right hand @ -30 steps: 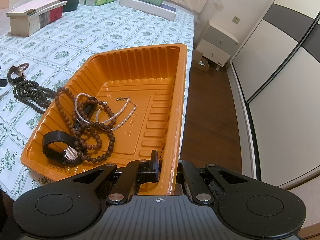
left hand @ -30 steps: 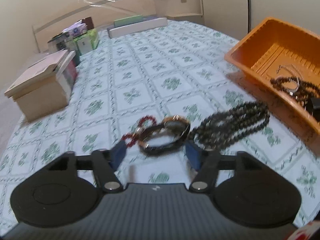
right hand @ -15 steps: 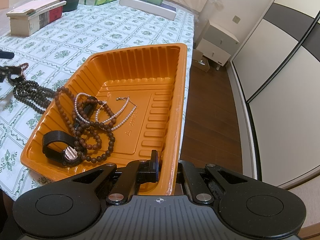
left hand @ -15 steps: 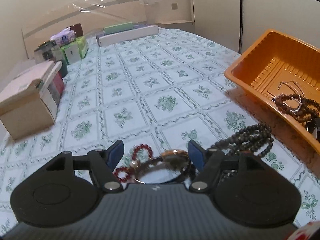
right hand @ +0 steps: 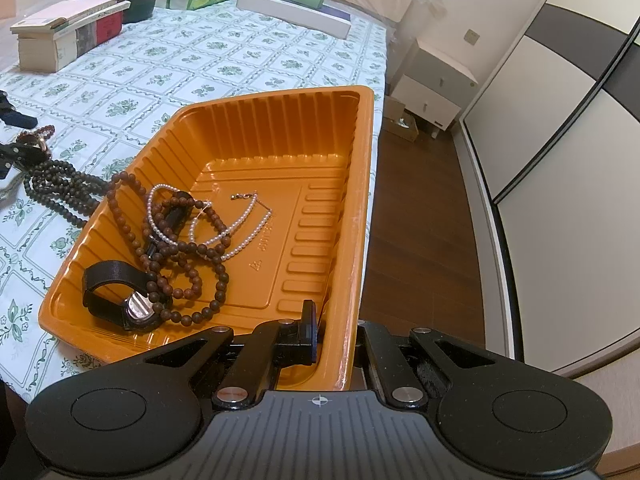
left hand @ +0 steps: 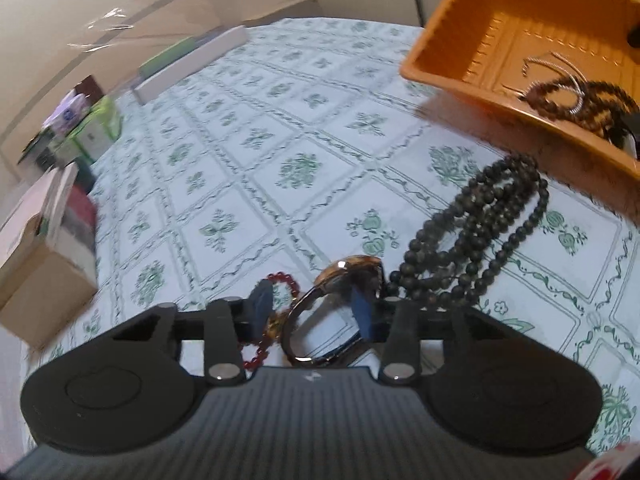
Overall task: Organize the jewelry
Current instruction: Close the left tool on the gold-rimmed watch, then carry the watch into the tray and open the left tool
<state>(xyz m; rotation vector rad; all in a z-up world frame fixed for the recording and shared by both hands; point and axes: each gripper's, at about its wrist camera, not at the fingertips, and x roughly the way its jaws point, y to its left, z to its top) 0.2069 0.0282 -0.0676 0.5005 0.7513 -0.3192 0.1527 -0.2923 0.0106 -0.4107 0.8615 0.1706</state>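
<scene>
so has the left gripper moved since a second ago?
Yes. The left gripper has advanced over the tablecloth onto the watch, which now sits between its closing fingers instead of ahead of them.

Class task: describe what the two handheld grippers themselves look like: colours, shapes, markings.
Both the left gripper and the right gripper are matte black plastic, with a ribbed grey body, two rounded lobes bearing circular discs, angled linkage arms and silver pivot screws. The left's finger pads are blue. No sleeves or cables show.

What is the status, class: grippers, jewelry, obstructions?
Left gripper closing around gold-faced wristwatch on tablecloth. Right gripper shut on orange plastic tray rim. Red bead bracelet and dark bead necklace crowd the wristwatch.
</scene>
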